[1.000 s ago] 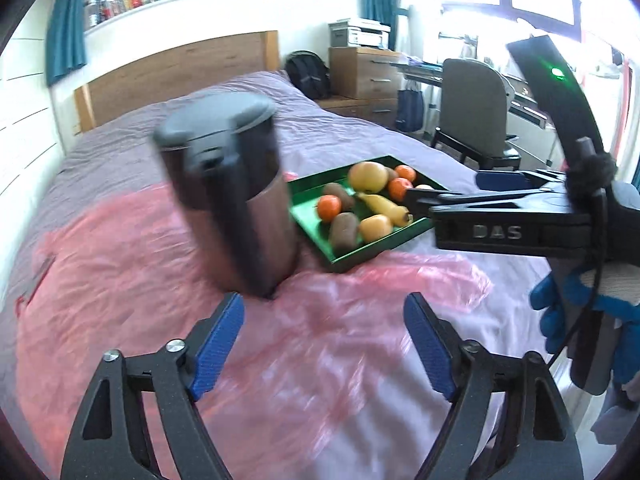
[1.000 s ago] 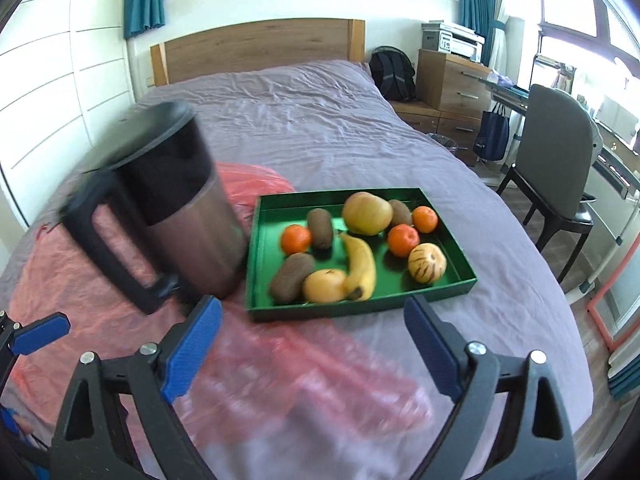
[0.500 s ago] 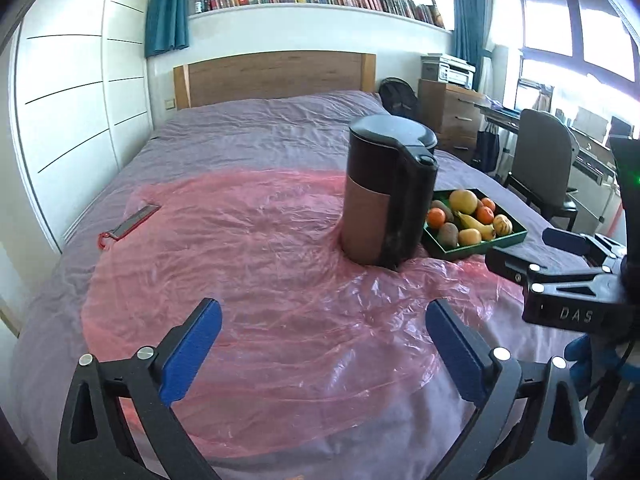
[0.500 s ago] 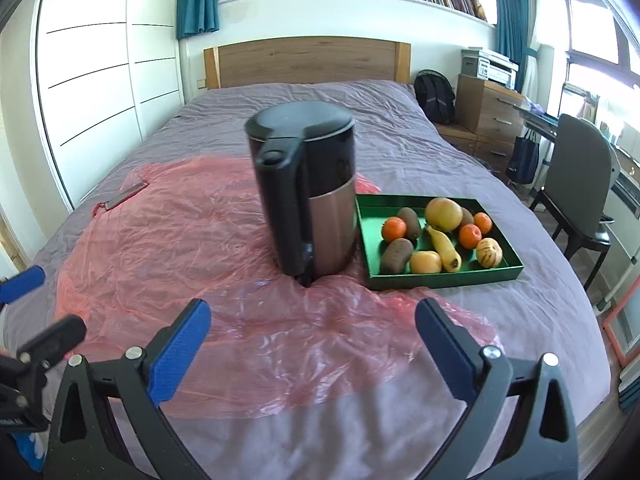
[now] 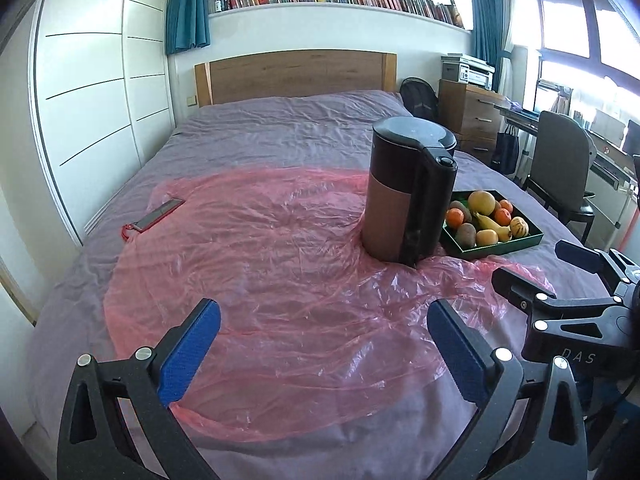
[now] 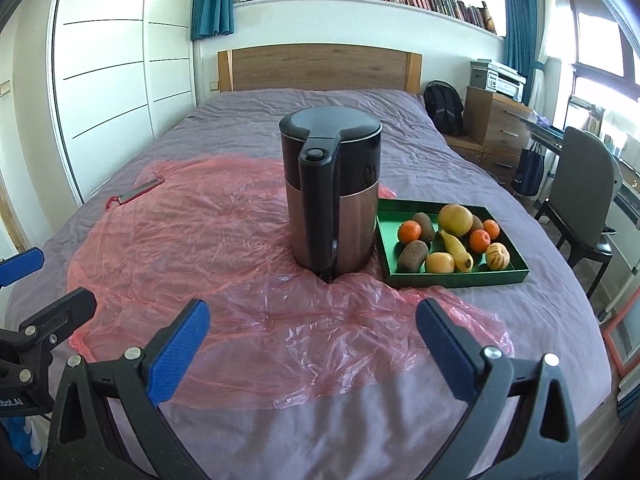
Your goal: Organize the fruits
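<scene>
A green tray on the bed holds several fruits: a large yellow-orange fruit, oranges, kiwis and a banana. The tray also shows in the left wrist view, right of the kettle. My right gripper is open and empty, low over the pink plastic sheet, well short of the tray. My left gripper is open and empty near the bed's front edge. The right gripper shows in the left view too.
A copper and black kettle stands upright on a pink plastic sheet, touching the tray's left side. A flat strip lies at the sheet's far left. A chair, dresser and backpack stand right of the bed.
Both grippers have pulled back from the kettle and tray toward the bed's front edge. The kettle now stands upright and sharp instead of blurred and tilted.
</scene>
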A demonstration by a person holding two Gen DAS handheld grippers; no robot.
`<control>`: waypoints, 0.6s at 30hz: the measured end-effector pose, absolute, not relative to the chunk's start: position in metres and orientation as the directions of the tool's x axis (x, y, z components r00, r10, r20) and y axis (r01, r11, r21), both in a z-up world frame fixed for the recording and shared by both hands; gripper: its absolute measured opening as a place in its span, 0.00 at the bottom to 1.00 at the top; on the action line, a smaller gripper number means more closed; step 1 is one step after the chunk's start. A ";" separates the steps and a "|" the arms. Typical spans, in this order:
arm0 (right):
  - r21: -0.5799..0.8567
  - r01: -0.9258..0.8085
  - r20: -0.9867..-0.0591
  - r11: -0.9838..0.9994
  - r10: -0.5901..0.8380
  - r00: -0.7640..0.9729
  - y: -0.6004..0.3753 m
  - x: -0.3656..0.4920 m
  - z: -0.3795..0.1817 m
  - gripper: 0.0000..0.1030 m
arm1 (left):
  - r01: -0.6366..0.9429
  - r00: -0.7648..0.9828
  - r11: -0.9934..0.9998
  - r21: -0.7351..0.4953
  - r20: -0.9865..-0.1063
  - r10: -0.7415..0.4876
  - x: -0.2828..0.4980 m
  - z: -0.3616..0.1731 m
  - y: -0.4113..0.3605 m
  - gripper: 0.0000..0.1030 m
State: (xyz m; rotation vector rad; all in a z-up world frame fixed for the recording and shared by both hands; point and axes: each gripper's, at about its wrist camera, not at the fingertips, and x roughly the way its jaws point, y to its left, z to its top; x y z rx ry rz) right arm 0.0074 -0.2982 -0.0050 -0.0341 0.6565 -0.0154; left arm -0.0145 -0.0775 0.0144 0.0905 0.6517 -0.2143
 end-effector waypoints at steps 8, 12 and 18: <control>-0.042 0.051 -0.618 0.998 -0.067 0.783 -0.319 0.005 -0.011 1.00 | 0.226 0.767 0.974 0.009 -0.618 -0.172 -0.014 0.011 -0.078 0.99; -0.046 0.073 -0.622 0.996 -0.086 0.778 -0.331 0.005 -0.014 1.00 | 0.224 0.759 0.974 -0.003 -0.627 -0.177 -0.012 0.009 -0.076 0.99; -0.039 0.108 -0.631 0.993 -0.108 0.768 -0.347 0.006 -0.019 1.00 | 0.225 0.754 0.974 -0.014 -0.631 -0.183 -0.009 0.009 -0.074 0.99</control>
